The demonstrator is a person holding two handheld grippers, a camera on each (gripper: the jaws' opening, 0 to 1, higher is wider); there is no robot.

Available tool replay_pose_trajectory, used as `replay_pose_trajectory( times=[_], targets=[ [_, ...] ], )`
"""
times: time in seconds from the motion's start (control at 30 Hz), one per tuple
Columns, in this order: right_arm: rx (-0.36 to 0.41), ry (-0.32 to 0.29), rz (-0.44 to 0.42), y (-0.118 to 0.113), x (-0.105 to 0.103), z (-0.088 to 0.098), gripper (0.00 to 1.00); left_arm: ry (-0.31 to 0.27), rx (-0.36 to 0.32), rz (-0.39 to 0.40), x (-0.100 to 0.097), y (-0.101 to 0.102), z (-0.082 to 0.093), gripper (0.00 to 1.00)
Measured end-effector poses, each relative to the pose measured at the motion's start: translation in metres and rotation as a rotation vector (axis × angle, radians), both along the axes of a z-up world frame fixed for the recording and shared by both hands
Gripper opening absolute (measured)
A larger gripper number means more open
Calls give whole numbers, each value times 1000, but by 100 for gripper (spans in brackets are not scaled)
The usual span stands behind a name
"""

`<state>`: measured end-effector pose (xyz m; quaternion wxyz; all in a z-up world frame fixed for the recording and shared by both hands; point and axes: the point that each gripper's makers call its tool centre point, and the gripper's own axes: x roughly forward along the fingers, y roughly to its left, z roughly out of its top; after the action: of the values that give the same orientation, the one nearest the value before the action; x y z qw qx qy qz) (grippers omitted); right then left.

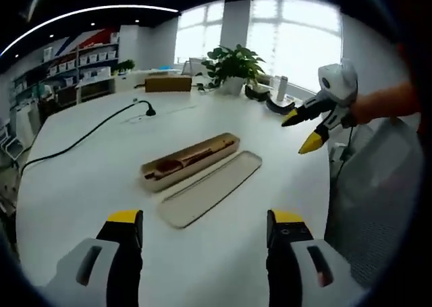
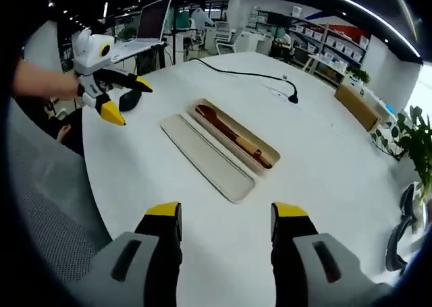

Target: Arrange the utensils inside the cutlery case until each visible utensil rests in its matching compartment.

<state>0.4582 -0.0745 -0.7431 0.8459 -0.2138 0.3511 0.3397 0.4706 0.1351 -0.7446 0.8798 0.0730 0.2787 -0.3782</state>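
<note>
A beige cutlery case (image 1: 191,161) (image 2: 236,135) lies open on the white table (image 1: 101,179) (image 2: 324,152). Brown wooden utensils (image 1: 183,160) (image 2: 233,136) rest inside it. Its flat lid (image 1: 210,188) (image 2: 206,156) lies beside it on the table. My left gripper (image 1: 204,220) is open, held above the table short of the lid with nothing between its jaws; it also appears as the left gripper (image 2: 126,102) at the upper left of the right gripper view. My right gripper (image 2: 226,212) is open and empty too, and it appears as the right gripper (image 1: 300,132) at the right of the left gripper view.
A black cable (image 1: 88,135) (image 2: 250,73) runs across the table to a small stand. A potted plant (image 1: 231,67) and a cardboard box (image 1: 167,83) sit at the far side. A laptop (image 2: 150,23) stands on a far desk. A hand (image 1: 381,104) holds the right gripper.
</note>
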Motion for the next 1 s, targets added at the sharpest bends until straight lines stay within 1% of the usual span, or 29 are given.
replay_pose_trajectory(
  times=[0.07,0.13,0.23,0.27,0.3,0.37,0.4,0.43,0.47,0.5,0.53,0.57,0.6,0.67,0.73,0.83,0.9,0.97,1.0],
  targets=[
    [10,10,-5,3,3,-5,52,-9,-4,-15,5,-6,-4,81],
    [21,22,-6,6,4,-10,54,0,18,-22,13,-8,-12,81],
    [29,48,2,8,3,-21,58,0,20,-21,20,-11,-18,81],
    [28,59,0,7,4,-26,58,14,16,-8,23,-11,-20,82],
    [25,63,-3,6,6,-31,55,19,6,4,28,-11,-23,83],
    [26,55,-13,5,12,-33,51,14,2,3,30,-12,-24,83],
    [25,59,-23,5,14,-35,53,11,0,4,34,-13,-25,82],
    [34,85,-50,4,16,-37,56,5,0,4,37,-13,-27,82],
    [40,92,-59,5,17,-39,58,3,-3,10,40,-12,-28,81],
    [48,82,-62,6,21,-39,58,12,-9,24,42,-11,-29,82],
    [52,85,-71,6,23,-39,58,23,-10,30,42,-11,-30,82],
    [59,100,-90,7,24,-42,58,19,-8,26,42,-11,-29,82],
    [68,113,-104,8,24,-44,61,4,6,17,42,-9,-28,82],
    [74,127,-112,10,24,-46,65,2,24,15,41,-6,-29,83],
    [80,115,-94,14,22,-46,65,7,24,22,42,-4,-31,83],
    [36,118,-66,11,18,-50,65,11,17,23,41,-6,-33,83],
    [35,105,-47,13,18,-51,64,19,17,13,39,-8,-34,83],
    [27,101,-33,13,18,-52,62,0,24,8,40,-9,-32,83],
    [28,98,-31,13,20,-53,59,0,23,9,40,-9,-33,84]
  ],
)
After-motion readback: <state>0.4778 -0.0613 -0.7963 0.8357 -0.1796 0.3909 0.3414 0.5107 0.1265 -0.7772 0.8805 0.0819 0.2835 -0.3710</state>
